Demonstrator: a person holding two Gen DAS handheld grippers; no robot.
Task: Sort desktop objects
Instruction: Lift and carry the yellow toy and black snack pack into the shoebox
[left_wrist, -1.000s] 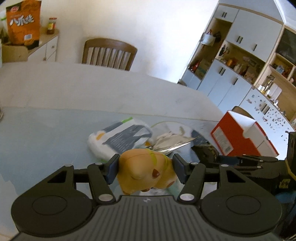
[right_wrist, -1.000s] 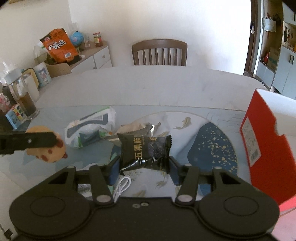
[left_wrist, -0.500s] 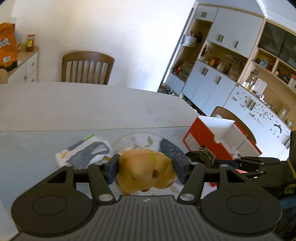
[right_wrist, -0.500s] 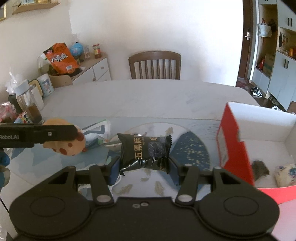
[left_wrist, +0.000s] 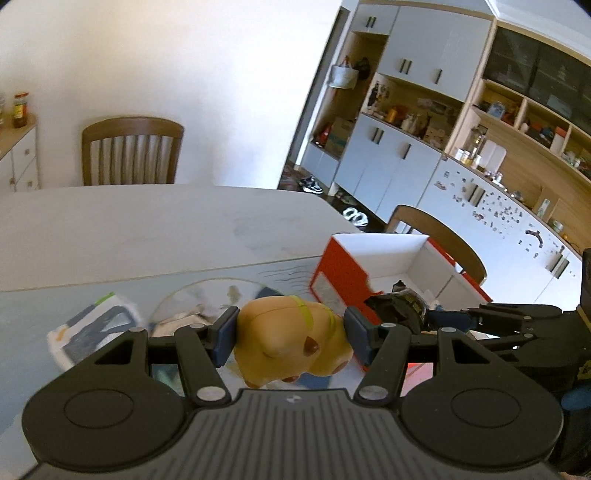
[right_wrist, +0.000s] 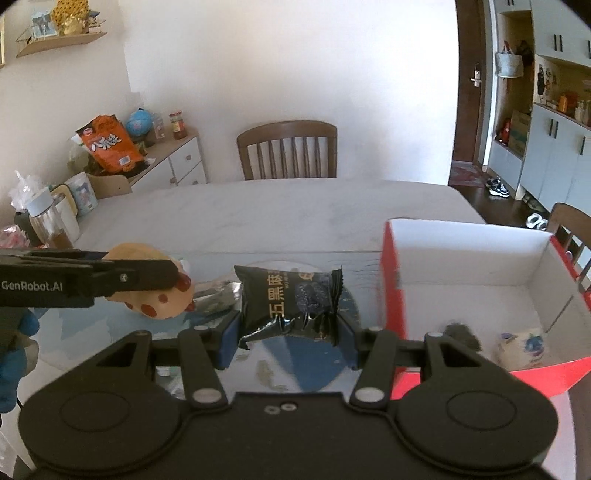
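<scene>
My left gripper (left_wrist: 290, 338) is shut on a yellow plush toy (left_wrist: 291, 341) with brown spots, held above the table. It also shows in the right wrist view (right_wrist: 155, 295), at the left. My right gripper (right_wrist: 288, 328) is shut on a black snack packet (right_wrist: 290, 301), held above the table just left of the red box (right_wrist: 393, 284). In the left wrist view the packet (left_wrist: 400, 308) hangs at the box's near wall (left_wrist: 340, 273). The box is open, white inside, and holds a small dark object (right_wrist: 461, 334) and a white packet (right_wrist: 521, 345).
A white and grey pouch (left_wrist: 94, 326) and a silver wrapper (right_wrist: 218, 295) lie on the glass mat. A jar (right_wrist: 51, 225) and clutter stand at the table's left edge. Wooden chairs (right_wrist: 288, 151) stand behind the table and beside the box (left_wrist: 436, 236).
Both grippers have risen and moved right toward the red box, each still holding its object. The inside of the box has come into view.
</scene>
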